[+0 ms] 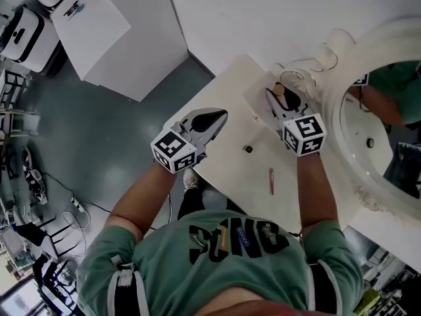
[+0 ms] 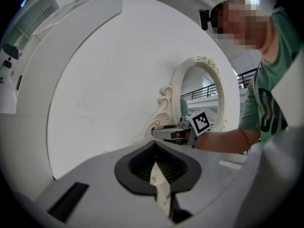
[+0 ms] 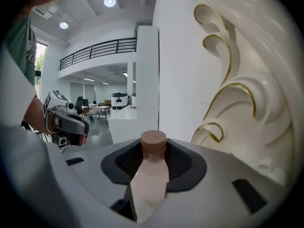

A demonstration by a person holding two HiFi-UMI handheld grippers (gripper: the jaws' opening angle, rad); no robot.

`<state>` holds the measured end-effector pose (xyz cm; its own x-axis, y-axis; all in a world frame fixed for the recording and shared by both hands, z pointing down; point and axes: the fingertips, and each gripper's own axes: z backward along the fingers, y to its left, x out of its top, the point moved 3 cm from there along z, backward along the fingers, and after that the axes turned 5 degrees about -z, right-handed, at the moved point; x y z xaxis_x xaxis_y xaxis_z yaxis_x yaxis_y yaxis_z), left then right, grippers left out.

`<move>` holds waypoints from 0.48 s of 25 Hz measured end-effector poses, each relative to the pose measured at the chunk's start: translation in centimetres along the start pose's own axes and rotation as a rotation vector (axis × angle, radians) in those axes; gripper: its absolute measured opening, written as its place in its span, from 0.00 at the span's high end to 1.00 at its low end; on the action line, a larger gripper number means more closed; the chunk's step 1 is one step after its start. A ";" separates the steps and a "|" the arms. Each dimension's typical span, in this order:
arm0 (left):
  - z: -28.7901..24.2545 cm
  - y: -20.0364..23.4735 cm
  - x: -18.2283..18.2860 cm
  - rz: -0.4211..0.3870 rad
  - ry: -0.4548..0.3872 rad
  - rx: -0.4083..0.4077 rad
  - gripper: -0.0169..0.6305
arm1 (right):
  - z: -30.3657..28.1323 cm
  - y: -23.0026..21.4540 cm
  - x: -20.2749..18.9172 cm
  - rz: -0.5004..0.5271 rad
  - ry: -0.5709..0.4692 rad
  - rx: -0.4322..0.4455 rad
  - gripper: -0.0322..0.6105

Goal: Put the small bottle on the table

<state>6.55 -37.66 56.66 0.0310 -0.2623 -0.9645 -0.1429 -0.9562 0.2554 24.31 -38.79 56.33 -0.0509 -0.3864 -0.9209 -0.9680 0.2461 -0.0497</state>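
I read one white table (image 1: 253,173) in the head view, with one corner pointing away from me, standing on a grey floor (image 1: 99,143). Two loose items lie directly on its top:
- a small black piece (image 1: 248,149) near the middle;
- a slim reddish stick (image 1: 270,181), possibly a pen, nearer my side and apart from the piece.

An ornate white mirror (image 1: 329,64) stands along the right side. I cannot make out its footing.

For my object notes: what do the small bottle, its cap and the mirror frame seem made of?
Small bottle: matte pale pink, frosted glass or plastic.
Cap: dull brown, perhaps wood or cork.
Mirror frame: glossy cream scrolls with gold lines, maybe painted resin.
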 end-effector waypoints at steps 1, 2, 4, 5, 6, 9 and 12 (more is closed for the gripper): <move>-0.2 0.1 -0.2 0.002 0.002 -0.004 0.97 | -0.3 -0.1 -0.1 0.004 0.001 -0.001 0.75; -0.5 0.2 -0.3 0.003 0.003 -0.008 0.97 | -0.5 -0.2 -0.3 0.005 0.002 -0.002 0.75; -0.8 0.3 -0.6 0.008 0.005 -0.014 0.97 | -1.0 -0.4 -0.6 0.001 0.003 -0.007 0.75; -0.9 0.4 -0.7 0.010 0.006 -0.016 0.97 | -1.1 -0.5 -0.8 -0.001 0.004 -0.010 0.75; -1.0 0.4 -0.8 0.012 0.006 -0.019 0.97 | -1.2 -0.6 -0.9 -0.001 0.005 -0.011 0.75; -1.4 0.4 -1.1 0.011 0.008 -0.025 0.97 | -1.5 -0.6 -1.4 0.017 0.010 -0.010 0.75; -1.6 0.6 -1.3 0.014 0.007 -0.026 0.97 | -1.9 -0.4 -2.1 0.040 0.018 -0.015 0.75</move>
<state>8.01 -38.06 58.13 0.0364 -0.2765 -0.9603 -0.1173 -0.9555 0.2707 24.37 -39.74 58.96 -0.0941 -0.3927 -0.9149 -0.9687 0.2482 -0.0069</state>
